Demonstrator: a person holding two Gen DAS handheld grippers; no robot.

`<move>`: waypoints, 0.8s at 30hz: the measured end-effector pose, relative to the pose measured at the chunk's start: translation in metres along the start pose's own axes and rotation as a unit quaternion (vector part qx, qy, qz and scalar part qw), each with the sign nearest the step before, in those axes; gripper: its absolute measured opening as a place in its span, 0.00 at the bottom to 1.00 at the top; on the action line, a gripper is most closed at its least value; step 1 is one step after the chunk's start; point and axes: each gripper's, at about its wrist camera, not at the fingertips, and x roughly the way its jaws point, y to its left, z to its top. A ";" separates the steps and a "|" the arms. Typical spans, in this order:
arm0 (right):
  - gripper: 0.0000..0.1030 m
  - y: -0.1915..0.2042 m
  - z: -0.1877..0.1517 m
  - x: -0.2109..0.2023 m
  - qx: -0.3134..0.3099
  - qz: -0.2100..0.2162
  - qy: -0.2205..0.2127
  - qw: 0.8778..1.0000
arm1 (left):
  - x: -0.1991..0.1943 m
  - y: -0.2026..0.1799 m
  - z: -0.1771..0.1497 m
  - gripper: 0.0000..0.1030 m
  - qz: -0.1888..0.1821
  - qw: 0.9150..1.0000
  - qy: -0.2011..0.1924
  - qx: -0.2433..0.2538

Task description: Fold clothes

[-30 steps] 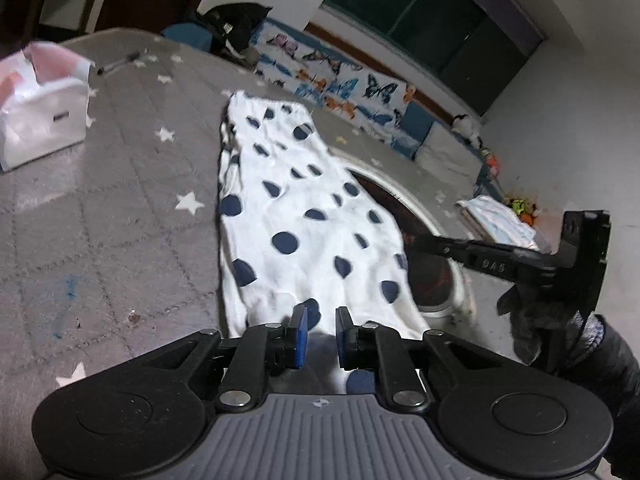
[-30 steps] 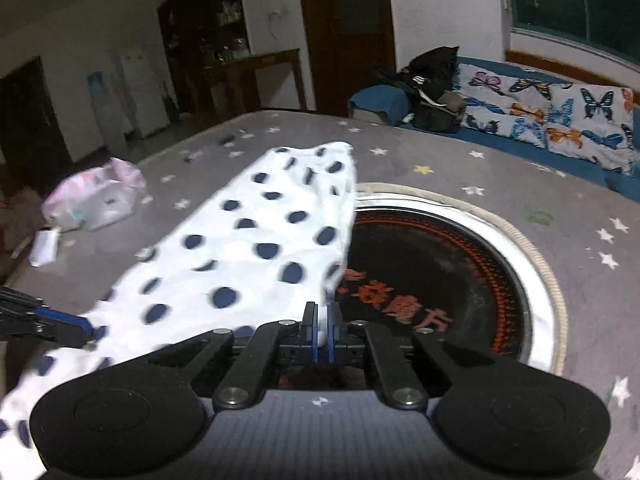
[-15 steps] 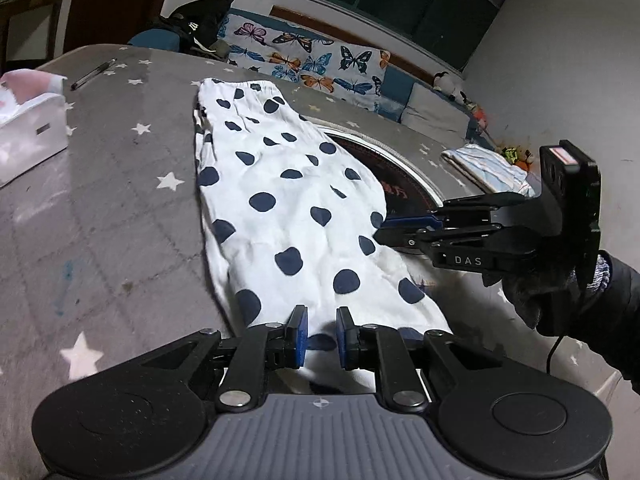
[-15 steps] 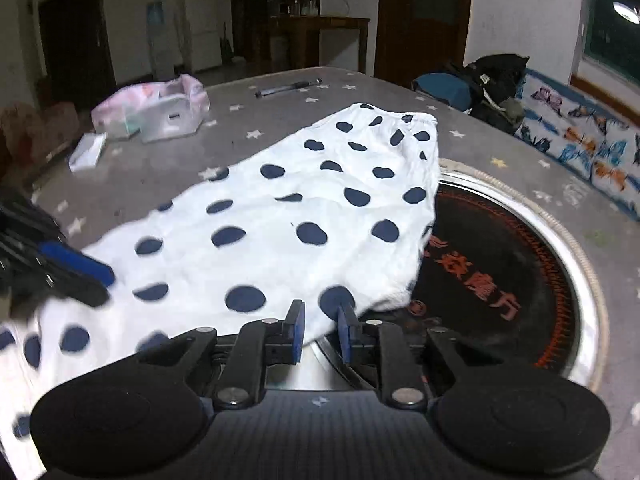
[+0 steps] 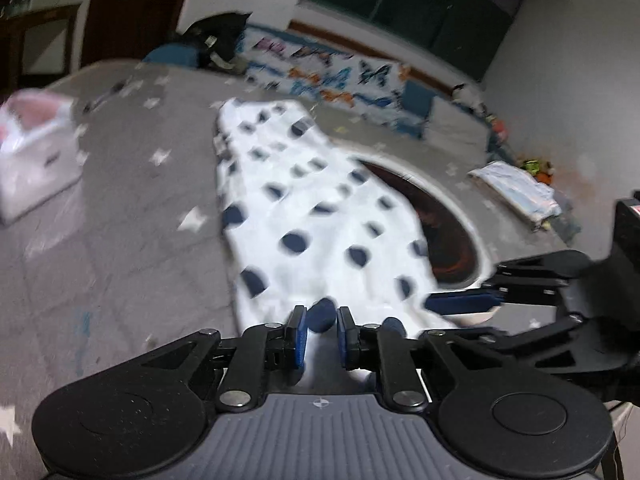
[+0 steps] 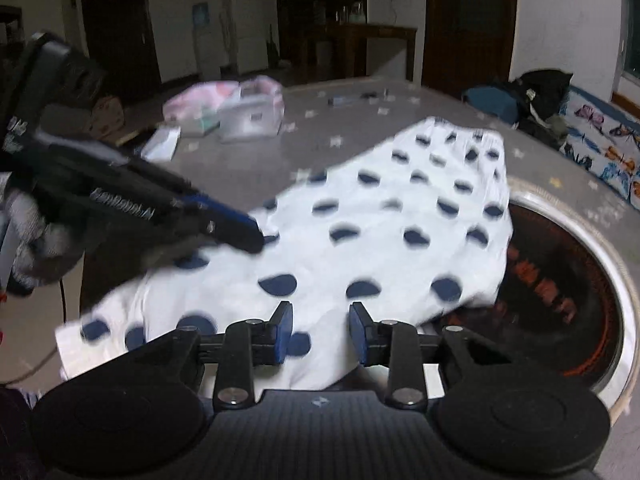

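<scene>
Dim, motion-blurred, fisheye-warped edges

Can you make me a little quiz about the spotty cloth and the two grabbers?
1. True or false: the polka-dot garment lies partly over the round dark insert in the table.
2. Which gripper's jaws stand wider apart: A) left gripper B) right gripper?
3. Fill in: the table cover is grey with white ____.

Key: 1 true. 2 B; its jaws are opening, with the cloth's near edge between them. 3 stars.
</scene>
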 end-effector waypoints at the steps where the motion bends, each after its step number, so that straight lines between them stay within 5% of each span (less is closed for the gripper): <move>1: 0.30 0.000 -0.004 0.001 0.001 -0.002 0.005 1.000 | -0.001 0.005 -0.002 0.15 -0.002 1.000 0.000 -0.005; 9: 0.30 0.007 0.001 -0.020 0.000 -0.006 -0.017 1.000 | -0.018 -0.003 0.002 0.16 -0.008 1.000 -0.020 0.003; 15: 0.37 0.028 -0.002 -0.018 -0.006 0.021 -0.019 1.000 | -0.009 -0.005 -0.005 0.26 -0.001 1.000 -0.006 0.007; 19: 0.41 0.039 -0.011 -0.012 -0.013 0.018 -0.001 1.000 | -0.014 -0.009 -0.009 0.44 -0.006 1.000 -0.012 0.010; 24: 0.48 0.047 -0.007 -0.028 -0.007 0.014 -0.032 0.999 | -0.020 -0.021 -0.012 0.60 0.001 0.999 -0.023 0.029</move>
